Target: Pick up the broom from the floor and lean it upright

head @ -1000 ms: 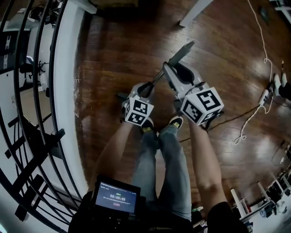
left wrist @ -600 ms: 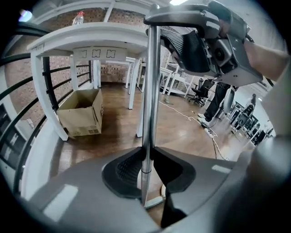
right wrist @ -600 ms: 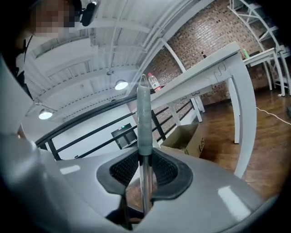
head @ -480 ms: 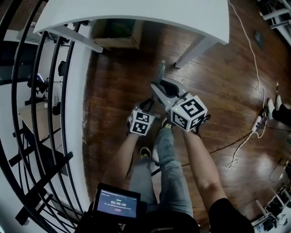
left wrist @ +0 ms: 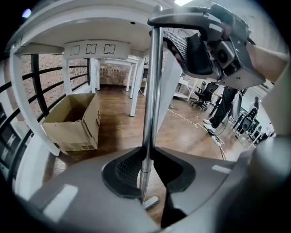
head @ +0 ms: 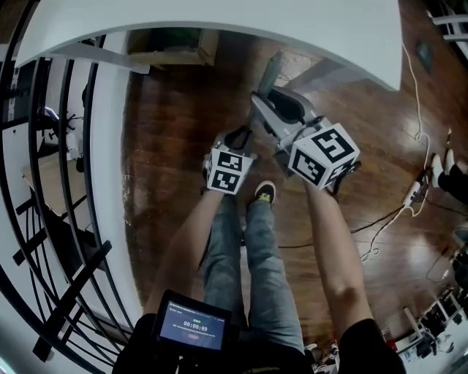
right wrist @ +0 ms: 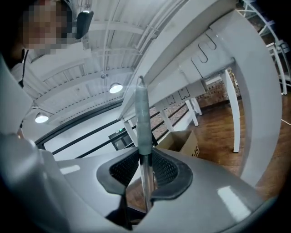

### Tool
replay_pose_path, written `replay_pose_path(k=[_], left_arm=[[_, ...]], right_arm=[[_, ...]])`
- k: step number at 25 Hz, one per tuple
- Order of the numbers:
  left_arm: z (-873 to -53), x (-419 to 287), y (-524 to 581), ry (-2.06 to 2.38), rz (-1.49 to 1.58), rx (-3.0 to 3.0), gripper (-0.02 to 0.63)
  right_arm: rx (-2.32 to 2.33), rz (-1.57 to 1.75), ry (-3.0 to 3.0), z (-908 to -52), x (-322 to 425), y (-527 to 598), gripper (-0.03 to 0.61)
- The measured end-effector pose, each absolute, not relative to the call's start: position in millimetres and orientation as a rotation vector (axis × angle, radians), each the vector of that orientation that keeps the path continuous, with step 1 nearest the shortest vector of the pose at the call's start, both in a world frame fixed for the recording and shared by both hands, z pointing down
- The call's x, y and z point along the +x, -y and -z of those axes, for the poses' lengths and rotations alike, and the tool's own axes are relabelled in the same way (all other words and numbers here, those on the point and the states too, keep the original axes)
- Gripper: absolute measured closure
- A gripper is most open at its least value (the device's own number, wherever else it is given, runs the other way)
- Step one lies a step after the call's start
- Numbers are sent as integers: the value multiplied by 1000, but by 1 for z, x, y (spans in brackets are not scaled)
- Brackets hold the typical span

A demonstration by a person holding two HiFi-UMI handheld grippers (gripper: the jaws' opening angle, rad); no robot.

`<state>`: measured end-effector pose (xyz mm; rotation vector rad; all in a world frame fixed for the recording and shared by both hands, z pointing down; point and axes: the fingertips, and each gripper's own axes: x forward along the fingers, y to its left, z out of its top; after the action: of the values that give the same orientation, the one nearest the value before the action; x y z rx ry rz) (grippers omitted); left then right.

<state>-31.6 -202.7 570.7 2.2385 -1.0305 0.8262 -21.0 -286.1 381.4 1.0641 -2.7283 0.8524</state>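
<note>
Underfoot, a dark wooden floor (head: 175,131). Ahead, a big white table (head: 292,22), rounded edge overhanging the floor. Along the floor's left edge, a black railing (head: 44,182).

Under the table's edge, beside a white leg, an open cardboard box (left wrist: 72,120) on the floor, with flaps up, only bare cardboard walls showing inside and the bottom out of sight. Dark print on the box's near side, too small to read.

Near the table's edge, the broom handle (left wrist: 150,100), close to upright in the left gripper view: a silvery metal tube with a pale grey sleeve at the top. Lower end hidden behind the gripper's body.

Clamped low on the tube, the left gripper (left wrist: 146,166), pads pressed to both sides. Clamped higher up, just below the sleeve, the right gripper (right wrist: 144,170). Black-and-white square markers on each gripper's cube (head: 324,155).

Toward the floor's right edge, a white cable (head: 413,95) running to a power strip (head: 414,193). At the person's chest, a small screen (head: 191,325) with a line of timer digits, too small to read surely. Just below the left gripper, a black shoe (head: 263,192) with yellow trim.
</note>
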Motion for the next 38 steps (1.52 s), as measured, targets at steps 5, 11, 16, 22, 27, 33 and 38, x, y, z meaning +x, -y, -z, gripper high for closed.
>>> replay_pose_path(k=[5, 11, 16, 22, 27, 33, 38], left_arm=[[-569, -34, 205, 1040, -831, 2240, 517], [-566, -39, 216, 1048, -840, 2242, 517], [-567, -38, 219, 1039, -836, 2236, 517], [-572, -38, 220, 1029, -773, 2203, 504], [-578, -47, 215, 1027, -786, 2182, 434], [-572, -54, 215, 1024, -771, 2188, 376], [-550, -71, 206, 1050, -722, 2190, 376]], right_arm=[[1034, -776, 2736, -378, -27, 285, 491], [1062, -779, 2723, -376, -26, 295, 491], [1057, -772, 2719, -377, -25, 297, 489], [1065, -782, 2714, -378, -24, 298, 485], [1101, -841, 2725, -378, -19, 299, 450], [1143, -861, 2725, -374, -8, 301, 391], [1176, -885, 2705, -373, 9, 281, 391]])
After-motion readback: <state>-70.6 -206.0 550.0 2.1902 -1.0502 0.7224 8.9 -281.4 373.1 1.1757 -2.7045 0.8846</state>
